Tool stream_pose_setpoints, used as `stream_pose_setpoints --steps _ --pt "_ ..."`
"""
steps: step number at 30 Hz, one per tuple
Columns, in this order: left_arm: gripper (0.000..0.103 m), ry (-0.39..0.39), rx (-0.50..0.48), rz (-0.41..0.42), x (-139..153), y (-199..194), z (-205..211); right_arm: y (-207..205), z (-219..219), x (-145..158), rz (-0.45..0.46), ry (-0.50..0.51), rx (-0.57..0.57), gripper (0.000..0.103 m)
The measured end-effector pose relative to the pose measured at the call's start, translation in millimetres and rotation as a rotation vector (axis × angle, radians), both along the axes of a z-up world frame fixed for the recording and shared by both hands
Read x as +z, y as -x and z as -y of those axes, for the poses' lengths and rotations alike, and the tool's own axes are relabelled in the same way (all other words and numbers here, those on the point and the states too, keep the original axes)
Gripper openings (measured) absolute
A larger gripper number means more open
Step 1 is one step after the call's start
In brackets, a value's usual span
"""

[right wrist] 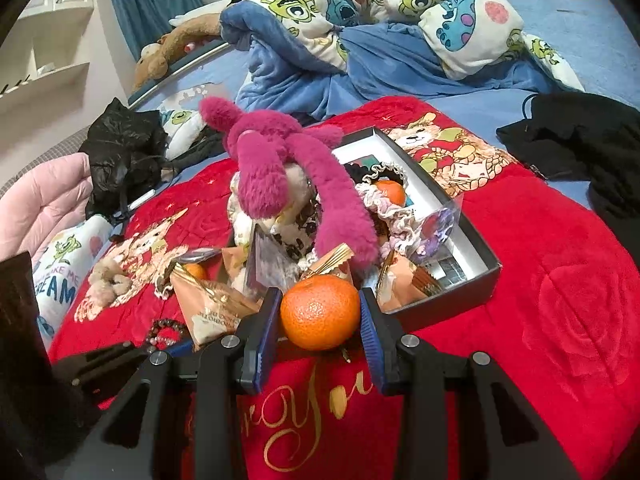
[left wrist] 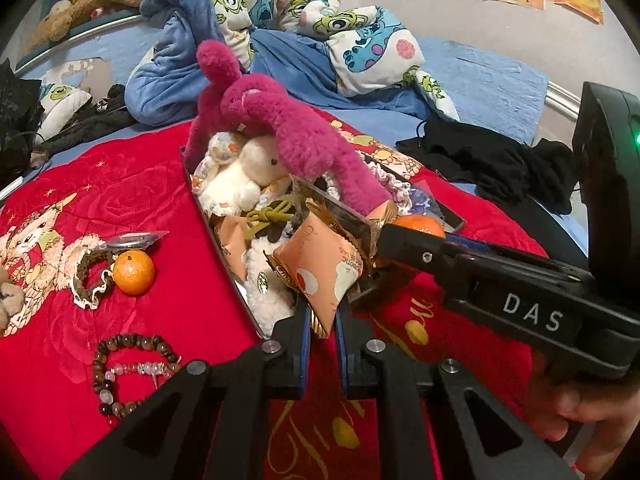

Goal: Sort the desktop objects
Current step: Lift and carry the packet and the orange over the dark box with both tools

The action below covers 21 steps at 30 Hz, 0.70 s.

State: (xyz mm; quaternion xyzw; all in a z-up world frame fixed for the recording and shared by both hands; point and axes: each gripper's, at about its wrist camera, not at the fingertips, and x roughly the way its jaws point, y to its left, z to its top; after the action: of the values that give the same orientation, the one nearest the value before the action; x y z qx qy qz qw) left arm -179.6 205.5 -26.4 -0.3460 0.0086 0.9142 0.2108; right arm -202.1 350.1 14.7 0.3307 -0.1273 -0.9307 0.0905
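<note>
A dark box (right wrist: pixel 448 300) on the red blanket holds plush toys, snack packets and scrunchies; its near wall shows in the left wrist view (left wrist: pixel 216 236). A magenta plush (left wrist: pixel 280 128) lies over it, also in the right wrist view (right wrist: pixel 272 160). My left gripper (left wrist: pixel 323 322) is shut on an orange snack packet (left wrist: pixel 320 268) at the box's near edge. My right gripper (right wrist: pixel 320 320) is shut on a tangerine (right wrist: pixel 320 312) by the box's near corner; it enters the left wrist view (left wrist: pixel 404 240) from the right. Another tangerine (left wrist: pixel 133 272) lies on the blanket.
A bead bracelet (left wrist: pixel 132 372), a braided scrunchie (left wrist: pixel 90 280) and a plastic-wrapped item (left wrist: pixel 132 240) lie left of the box. A second tangerine (right wrist: pixel 390 192) sits in the box. Black clothing (right wrist: pixel 580 140) lies at right, a black bag (right wrist: pixel 124 156) at left, a rumpled quilt (right wrist: pixel 380 12) behind.
</note>
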Motion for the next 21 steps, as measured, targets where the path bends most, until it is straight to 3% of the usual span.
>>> stream_pose_setpoints --steps 10,21 --pt "0.011 -0.018 -0.001 0.021 -9 28 -4 21 -7 -9 0.007 0.054 -0.033 0.037" --pt "0.011 -0.016 0.004 0.021 -14 37 -2 34 1 -19 0.014 -0.003 -0.074 0.036"
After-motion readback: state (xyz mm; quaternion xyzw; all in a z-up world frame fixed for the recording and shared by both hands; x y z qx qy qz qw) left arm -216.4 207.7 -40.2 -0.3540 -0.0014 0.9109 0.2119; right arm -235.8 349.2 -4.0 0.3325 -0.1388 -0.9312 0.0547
